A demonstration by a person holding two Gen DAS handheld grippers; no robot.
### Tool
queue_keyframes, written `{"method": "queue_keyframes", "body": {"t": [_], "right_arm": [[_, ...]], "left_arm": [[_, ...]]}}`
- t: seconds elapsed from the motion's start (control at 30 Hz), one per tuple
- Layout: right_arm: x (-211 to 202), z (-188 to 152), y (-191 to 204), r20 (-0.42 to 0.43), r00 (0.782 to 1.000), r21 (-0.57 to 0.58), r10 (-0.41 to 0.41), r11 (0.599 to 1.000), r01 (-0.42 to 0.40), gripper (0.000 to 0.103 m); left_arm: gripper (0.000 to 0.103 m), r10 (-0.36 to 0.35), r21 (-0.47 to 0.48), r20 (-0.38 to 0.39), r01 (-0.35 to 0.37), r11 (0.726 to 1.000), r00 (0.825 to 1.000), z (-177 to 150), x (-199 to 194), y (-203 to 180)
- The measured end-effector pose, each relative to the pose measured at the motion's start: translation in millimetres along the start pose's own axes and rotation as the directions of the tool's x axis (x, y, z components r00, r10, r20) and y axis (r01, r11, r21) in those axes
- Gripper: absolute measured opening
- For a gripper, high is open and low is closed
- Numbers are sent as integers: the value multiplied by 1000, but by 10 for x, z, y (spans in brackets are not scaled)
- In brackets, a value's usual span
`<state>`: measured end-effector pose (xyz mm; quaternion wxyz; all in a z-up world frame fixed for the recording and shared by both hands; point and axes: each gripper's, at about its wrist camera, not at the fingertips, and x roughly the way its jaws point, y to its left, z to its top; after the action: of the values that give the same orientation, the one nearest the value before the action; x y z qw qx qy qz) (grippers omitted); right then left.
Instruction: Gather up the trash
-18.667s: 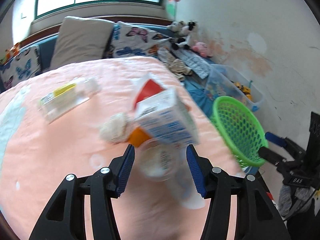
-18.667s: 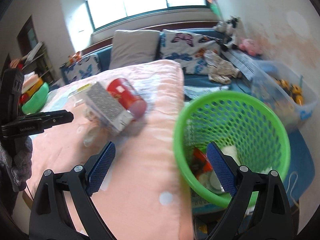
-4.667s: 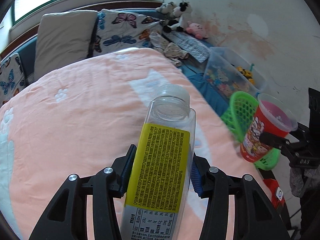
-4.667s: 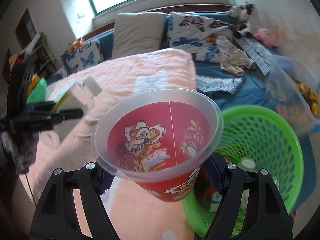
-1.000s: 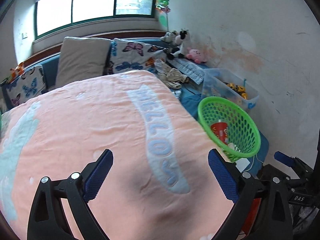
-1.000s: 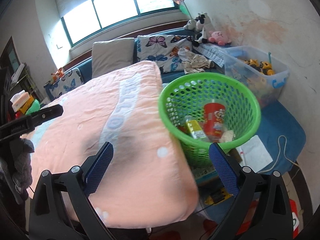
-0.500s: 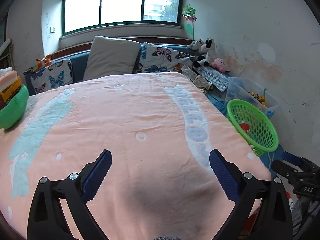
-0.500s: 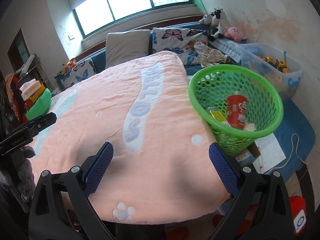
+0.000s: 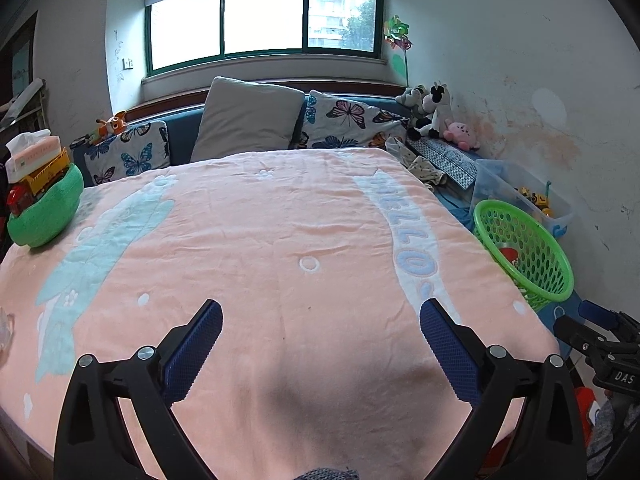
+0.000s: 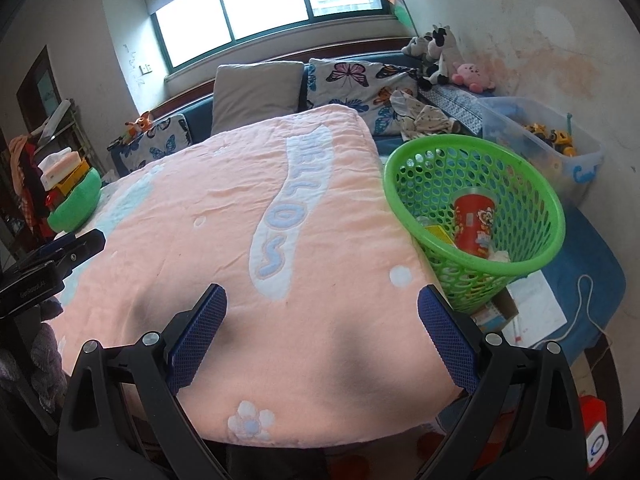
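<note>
Now both jaws stand wide and empty: left gripper [image 9: 320,316], right gripper [image 10: 322,302]. Pink fleece blanket [image 10: 240,240] is seen bare; trash, including red printed cup [image 10: 474,220], lies in green perforated plastic basket [image 10: 404,160]. Edges are best rechecked. Versus half a second back, more room is framed.

Bright daylight from window [image 9: 264,20], blown out; fisheye-warped, dark corners.

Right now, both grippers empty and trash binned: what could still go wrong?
1. The green basket looks tilted against the bed edge; a nudge might tip it and spill the red cup.
2. A cord and papers lie on the floor below; the right gripper could snag them.
3. The left gripper sits open over the blanket; nothing visible there.
</note>
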<state>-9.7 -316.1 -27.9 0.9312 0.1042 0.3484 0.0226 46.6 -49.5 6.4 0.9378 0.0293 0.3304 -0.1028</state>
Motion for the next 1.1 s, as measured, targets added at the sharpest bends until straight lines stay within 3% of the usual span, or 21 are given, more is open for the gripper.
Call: {"method": "queue_keyframes", "body": {"t": [0.33,1.1], "right_arm": [[1,-14,52,-1,1000,-15,5,1000,-5,97],[43,-26,122,-7,1000,-22,28,999,-28,98]], "left_arm": [[96,44,-14,5,-44,999,999,-75,-45,37],[96,75,-34,-5,-75,997,997,-129,-83,65]]}}
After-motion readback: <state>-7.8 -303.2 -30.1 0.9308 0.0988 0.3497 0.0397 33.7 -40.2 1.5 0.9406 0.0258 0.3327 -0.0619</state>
